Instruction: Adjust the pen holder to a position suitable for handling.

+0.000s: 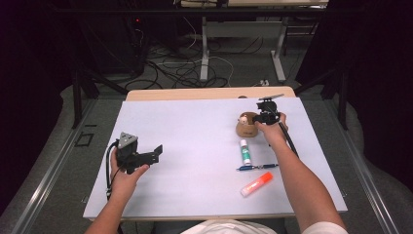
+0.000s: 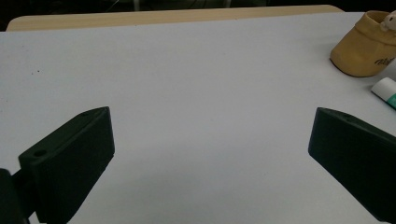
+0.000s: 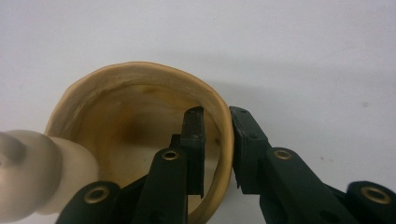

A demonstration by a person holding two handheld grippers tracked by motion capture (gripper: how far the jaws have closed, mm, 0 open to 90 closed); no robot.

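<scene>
White sheet (image 1: 195, 146) covers the desk (image 1: 209, 92), wood edge showing at the far side. Behind it: grey floor with loose cables (image 1: 180, 68), legs of another table (image 1: 204, 48), dark curtains at both sides.

Tan cup (image 1: 246, 125) stands upright on the sheet, far right of centre, mouth up. From the right gripper view its round rim (image 3: 140, 70) opens toward the camera, inside stained brown. A pale rounded piece (image 3: 37, 172) sticks out at the rim's left; can't tell what it is.

Near the cup, toward the person: glue stick (image 1: 245, 151), long axis running near-far, white cap at the far end. Blue pen (image 1: 256, 167) lies crosswise just below it. Orange marker (image 1: 257, 184) lies diagonal, nearest the person, orange end up-right.

Right tongs (image 3: 216, 140) come down on the cup from above: 1 jaw inside, 1 outside, clamped on the right side of the wall, narrow gap with the wall in it.

Left tongs (image 1: 156, 152) held over bare sheet at left, well apart from everything, pointing right. Jaws wide apart, holding nothing; cup and glue stick (image 2: 385, 91) at the far right of the left gripper view.
</scene>
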